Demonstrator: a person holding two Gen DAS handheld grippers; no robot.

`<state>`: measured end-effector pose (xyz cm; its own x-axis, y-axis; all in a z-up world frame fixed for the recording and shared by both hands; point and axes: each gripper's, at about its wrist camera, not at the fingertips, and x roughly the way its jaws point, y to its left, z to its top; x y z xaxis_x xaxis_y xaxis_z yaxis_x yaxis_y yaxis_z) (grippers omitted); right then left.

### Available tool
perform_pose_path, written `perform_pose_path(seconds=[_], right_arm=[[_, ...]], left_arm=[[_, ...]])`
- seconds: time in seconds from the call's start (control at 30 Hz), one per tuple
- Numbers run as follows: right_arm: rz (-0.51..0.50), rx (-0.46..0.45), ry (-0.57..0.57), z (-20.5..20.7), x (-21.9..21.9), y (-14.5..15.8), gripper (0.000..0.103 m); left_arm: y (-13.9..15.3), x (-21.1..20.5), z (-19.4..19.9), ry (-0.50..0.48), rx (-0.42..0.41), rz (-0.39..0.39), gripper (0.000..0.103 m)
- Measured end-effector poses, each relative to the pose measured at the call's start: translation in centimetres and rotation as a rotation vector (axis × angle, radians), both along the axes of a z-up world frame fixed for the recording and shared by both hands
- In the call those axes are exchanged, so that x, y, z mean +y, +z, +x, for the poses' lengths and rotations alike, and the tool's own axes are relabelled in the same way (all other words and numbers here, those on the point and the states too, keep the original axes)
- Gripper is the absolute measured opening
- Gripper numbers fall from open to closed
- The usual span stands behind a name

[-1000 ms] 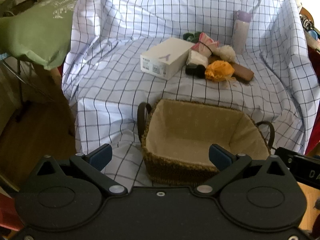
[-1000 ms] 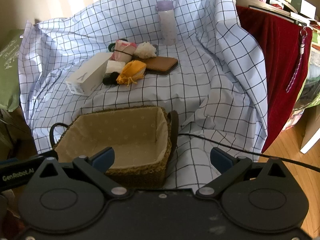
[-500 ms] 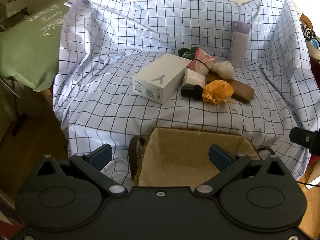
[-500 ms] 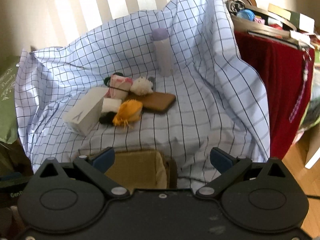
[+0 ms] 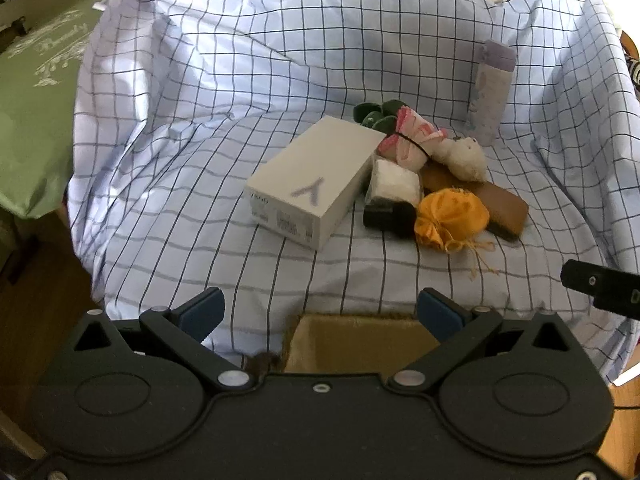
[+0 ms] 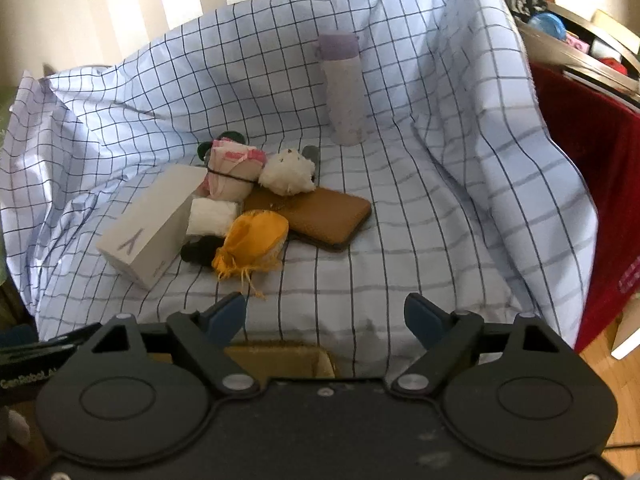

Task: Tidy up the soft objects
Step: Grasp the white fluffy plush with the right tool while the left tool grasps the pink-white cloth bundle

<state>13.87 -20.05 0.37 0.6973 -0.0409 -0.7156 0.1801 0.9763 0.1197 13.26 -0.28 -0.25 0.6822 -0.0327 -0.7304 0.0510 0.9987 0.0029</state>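
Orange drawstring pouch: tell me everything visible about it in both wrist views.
The orange drawstring pouch is a small, plump bag of shiny yellow-orange fabric, gathered shut at a neck with frayed cords trailing onto the checked sheet. It lies on its side at the cluster's near edge, against the black object and the brown case, below the white folded cloth. Neither gripper touches it.

1 box [image 5: 310, 184], 1 bottle [image 5: 491, 92], 1 wallet [image 6: 320, 216], 1 basket [image 5: 360, 344], approx. 6 soft items [image 6: 252, 240].
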Motion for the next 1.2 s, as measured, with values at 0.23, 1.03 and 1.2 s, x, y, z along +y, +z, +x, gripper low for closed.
perform_pose_path(seconds=[0.23,1.03,1.2], right_arm=[[0.046,0.014,0.048,4.3,0.3,-1.5,0.089],[-0.098,-0.038,0.086,16.6,1.0,-3.4,0.089],[-0.123,-0.024,0.114,19.2,0.8,-4.5,0.088]], left_arm=[[-1.3,-0.4,2.9,-0.028,0.019,0.025,0.099],[-0.8,0.2,10.6,-0.077,-0.007,0.014,0.099],[0.0,-0.8,12.3,-0.113,-0.03,0.021,0.099]])
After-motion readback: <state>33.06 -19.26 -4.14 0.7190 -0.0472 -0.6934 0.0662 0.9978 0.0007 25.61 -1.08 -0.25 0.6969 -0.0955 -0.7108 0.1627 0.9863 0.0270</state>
